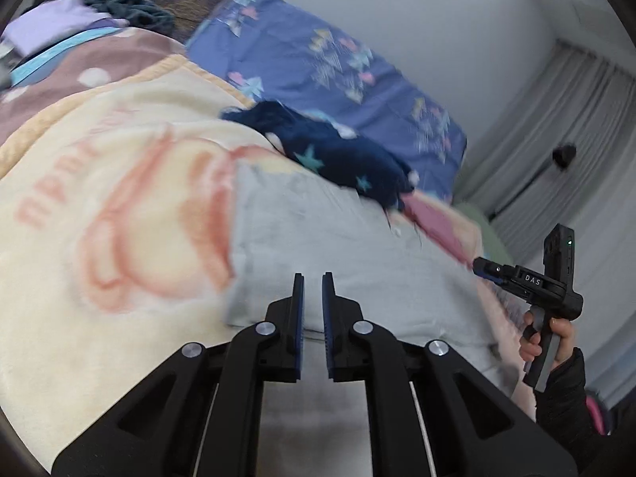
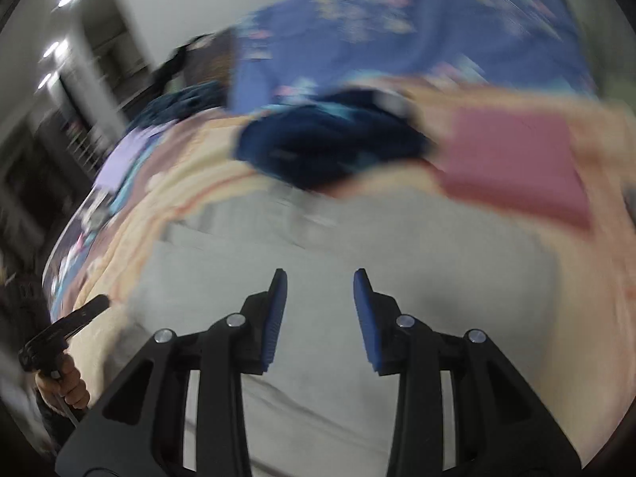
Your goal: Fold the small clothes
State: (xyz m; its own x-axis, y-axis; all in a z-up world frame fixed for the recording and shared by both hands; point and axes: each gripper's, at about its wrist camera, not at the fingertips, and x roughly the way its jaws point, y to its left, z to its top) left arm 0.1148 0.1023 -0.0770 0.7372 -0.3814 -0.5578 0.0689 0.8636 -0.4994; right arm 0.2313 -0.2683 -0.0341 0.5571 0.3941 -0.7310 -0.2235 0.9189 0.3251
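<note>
A pale grey garment (image 1: 338,246) lies flat on a cream blanket (image 1: 99,206) on the bed; it also shows in the right wrist view (image 2: 357,246). My left gripper (image 1: 313,278) hovers over its near edge with the jaws a narrow gap apart and nothing between them. My right gripper (image 2: 320,274) is open and empty above the grey garment; it also shows in the left wrist view (image 1: 483,266) at the garment's right side. A dark navy garment with stars (image 1: 342,155) lies bunched beyond the grey one, also seen in the right wrist view (image 2: 330,143).
A blue patterned pillow (image 1: 326,59) lies at the head of the bed. A pink cloth (image 2: 512,159) lies right of the navy garment. Lilac and teal clothes (image 1: 63,24) are piled far left. A white wall and curtains (image 1: 576,127) stand at right.
</note>
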